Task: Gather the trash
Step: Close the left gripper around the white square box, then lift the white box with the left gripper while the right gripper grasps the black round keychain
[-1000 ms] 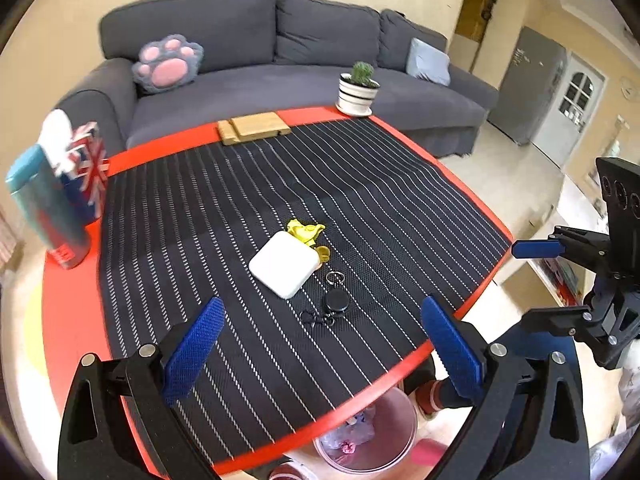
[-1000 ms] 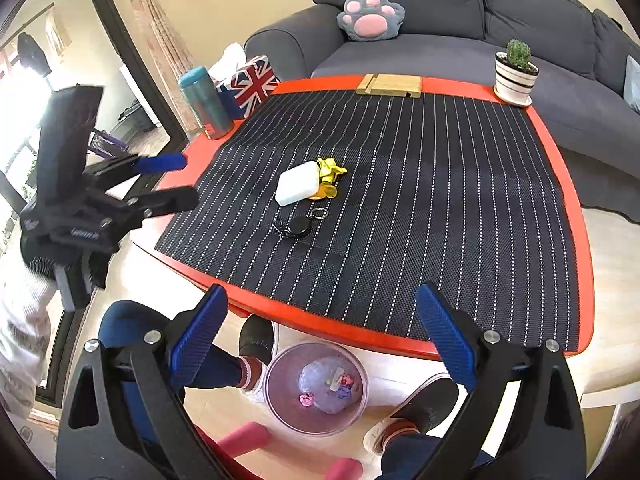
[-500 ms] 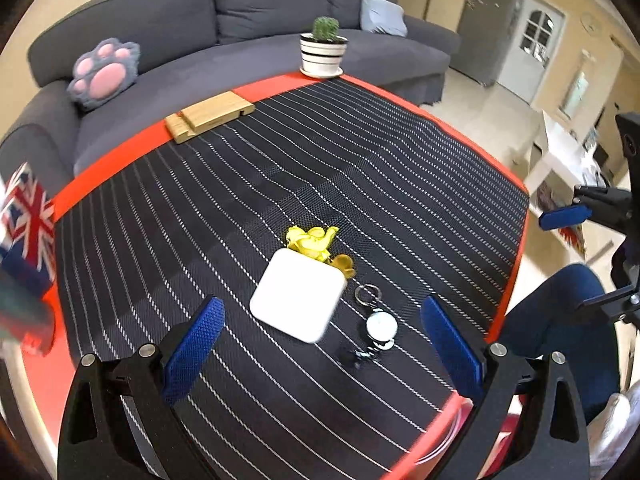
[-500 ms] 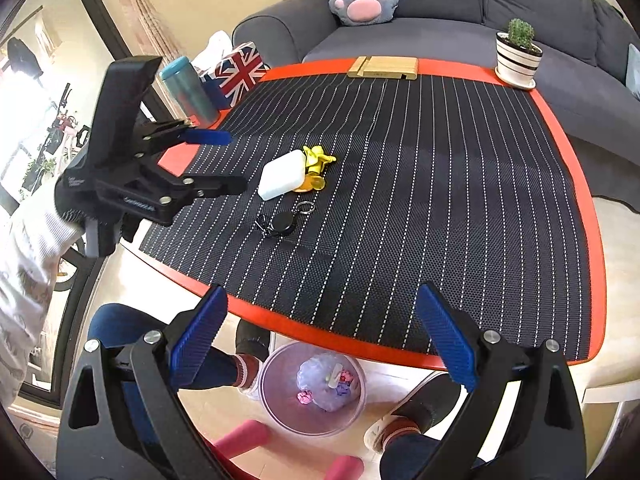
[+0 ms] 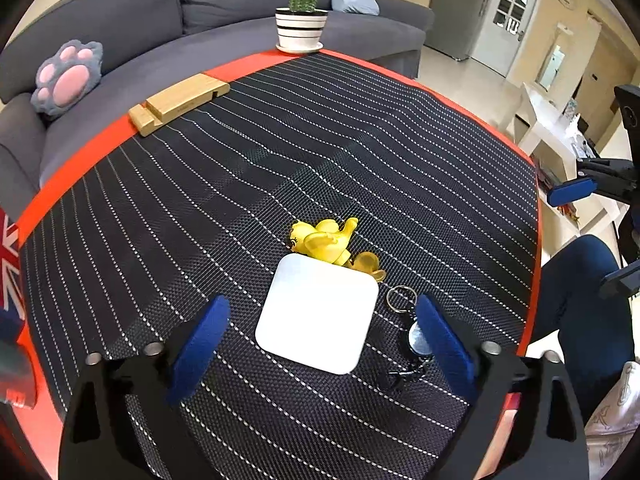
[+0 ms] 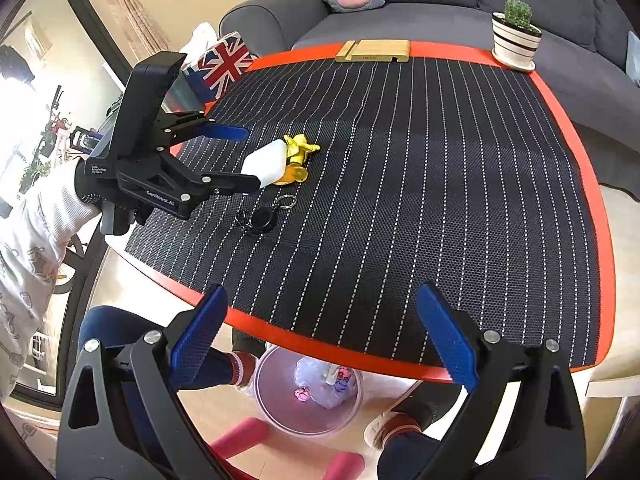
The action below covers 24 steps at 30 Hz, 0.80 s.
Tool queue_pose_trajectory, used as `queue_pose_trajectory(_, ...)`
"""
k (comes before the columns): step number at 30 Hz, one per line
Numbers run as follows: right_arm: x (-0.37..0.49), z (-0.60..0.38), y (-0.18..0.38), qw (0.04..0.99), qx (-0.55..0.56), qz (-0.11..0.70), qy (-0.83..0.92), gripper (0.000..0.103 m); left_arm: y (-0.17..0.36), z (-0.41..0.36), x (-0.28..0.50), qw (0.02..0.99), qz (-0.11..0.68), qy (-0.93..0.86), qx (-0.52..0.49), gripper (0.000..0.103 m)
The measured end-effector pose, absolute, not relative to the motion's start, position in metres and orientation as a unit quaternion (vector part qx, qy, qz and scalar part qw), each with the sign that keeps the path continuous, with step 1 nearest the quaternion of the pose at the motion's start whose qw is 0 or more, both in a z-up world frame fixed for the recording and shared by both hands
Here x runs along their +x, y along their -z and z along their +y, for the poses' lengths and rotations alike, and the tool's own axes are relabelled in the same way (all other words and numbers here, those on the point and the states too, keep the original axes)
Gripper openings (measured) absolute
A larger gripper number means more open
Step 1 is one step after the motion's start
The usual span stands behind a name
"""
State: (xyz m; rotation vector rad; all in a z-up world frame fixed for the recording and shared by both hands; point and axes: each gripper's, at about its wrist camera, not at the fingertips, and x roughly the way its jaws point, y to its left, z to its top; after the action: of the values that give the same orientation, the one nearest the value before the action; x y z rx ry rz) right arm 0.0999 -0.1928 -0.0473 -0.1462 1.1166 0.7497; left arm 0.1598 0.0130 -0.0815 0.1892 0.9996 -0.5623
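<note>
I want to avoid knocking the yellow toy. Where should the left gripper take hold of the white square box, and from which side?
Probably across the white square box at its two straight side edges, coming from above on the near side. It lies flat, and the yellow toy touches its far edge. The keychain lies close by its right edge, so place that finger carefully. The left gripper already straddles it; its jaws have just been closing, not yet touching.
</note>
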Motion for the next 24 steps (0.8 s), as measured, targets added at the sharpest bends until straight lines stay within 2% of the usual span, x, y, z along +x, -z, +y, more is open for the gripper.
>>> queue_pose_trajectory(7,0.104,-0.192,0.052,0.777,-0.068,0.521,-0.346,0.094,0.090,0.011,0.164,0.827,0.477,0.282,0.089,0.069)
queue_pose_trajectory(13,0.105,-0.191,0.052,0.776,-0.068,0.522,-0.348,0.094,0.096,0.011,0.164,0.827,0.481,0.277,0.095,0.067)
queue_pose_trajectory(14,0.105,-0.191,0.052,0.776,-0.068,0.522,-0.347,0.094,0.095,0.012,0.164,0.828,0.480,0.275,0.093,0.062)
queue_pose_trajectory(15,0.105,-0.191,0.052,0.776,-0.068,0.522,-0.348,0.094,0.094,0.013,0.164,0.828,0.480,0.276,0.091,0.062)
queue_pose_trajectory(24,0.106,-0.185,0.052,0.775,-0.072,0.519,-0.353,0.094,0.086,0.023,0.156,0.843,0.469,0.254,0.073,0.060)
